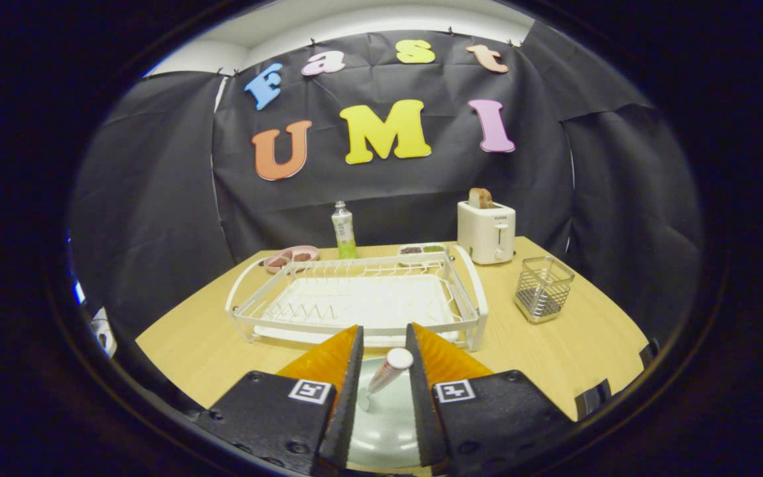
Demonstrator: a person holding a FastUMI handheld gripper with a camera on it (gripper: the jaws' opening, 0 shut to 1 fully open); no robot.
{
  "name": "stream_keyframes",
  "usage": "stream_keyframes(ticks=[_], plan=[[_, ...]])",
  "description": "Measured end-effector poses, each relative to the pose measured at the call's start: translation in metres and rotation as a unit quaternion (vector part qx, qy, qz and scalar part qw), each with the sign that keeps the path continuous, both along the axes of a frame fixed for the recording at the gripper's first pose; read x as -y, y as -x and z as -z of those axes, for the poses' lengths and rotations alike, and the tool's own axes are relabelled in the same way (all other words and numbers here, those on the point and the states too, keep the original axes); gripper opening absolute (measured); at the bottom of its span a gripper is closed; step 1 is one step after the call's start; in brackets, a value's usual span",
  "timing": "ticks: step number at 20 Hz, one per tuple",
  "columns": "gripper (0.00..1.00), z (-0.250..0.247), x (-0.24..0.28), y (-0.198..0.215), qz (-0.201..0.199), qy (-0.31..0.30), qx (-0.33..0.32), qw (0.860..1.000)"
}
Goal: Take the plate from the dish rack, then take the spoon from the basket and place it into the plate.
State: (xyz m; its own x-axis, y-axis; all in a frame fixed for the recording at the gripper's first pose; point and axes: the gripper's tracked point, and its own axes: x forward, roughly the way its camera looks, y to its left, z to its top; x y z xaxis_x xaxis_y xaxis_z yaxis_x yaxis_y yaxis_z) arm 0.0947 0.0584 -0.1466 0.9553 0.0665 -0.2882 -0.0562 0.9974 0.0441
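Left to right across the bench (573,358):

1. A pink dish (291,257) with dark contents sits at the far left, behind the dish rack.
2. The dish rack (355,301) occupies the centre. Its slots hold no plate, which suggests the first step is complete.
3. A clear bottle (344,230) stands upright behind the rack, beside a shallow divided tray (421,250).
4. A toaster (485,232) with bread in its slot stands right of the tray.
5. The wire basket (544,288) stands well apart to the right of the rack. No utensil can be seen in it.

Gripper (385,377) status: the fingers are spread a little, with the spoon (385,376) standing tilted between them. Its rounded handle end points up toward the right finger and its lower end rests on the plate (381,424). Whether either finger touches the spoon cannot be told; both do not appear to press on it.

The plate lies flat on the bench just in front of the rack, directly beneath the fingers. This position keeps the drop short and close to the rack.

Judgement: the spoon is at the release stage. A tilted spoon may slide or roll once freed.
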Motion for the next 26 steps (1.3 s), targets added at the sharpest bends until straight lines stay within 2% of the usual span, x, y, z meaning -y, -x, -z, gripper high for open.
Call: stream_keyframes(ticks=[1,2,5,6,11,18,22,26], plan=[[0.63,-0.005,0.007,0.002,0.003,0.005,0.005,1.000],[0.71,-0.011,0.010,0.005,0.003,0.011,0.014,1.000],[0.95,-0.031,0.029,0.014,0.037,0.029,0.053,0.998],[1.00,-0.037,0.032,0.019,0.042,0.034,0.063,0.997],[1.00,-0.065,0.040,0.060,0.044,0.023,0.097,0.994],[1.00,-0.088,0.081,0.122,0.077,0.002,0.142,0.987],[1.00,-0.093,0.103,0.150,0.105,0.022,0.136,0.985],[1.00,-0.103,0.105,0.172,0.102,0.003,0.135,0.985]])
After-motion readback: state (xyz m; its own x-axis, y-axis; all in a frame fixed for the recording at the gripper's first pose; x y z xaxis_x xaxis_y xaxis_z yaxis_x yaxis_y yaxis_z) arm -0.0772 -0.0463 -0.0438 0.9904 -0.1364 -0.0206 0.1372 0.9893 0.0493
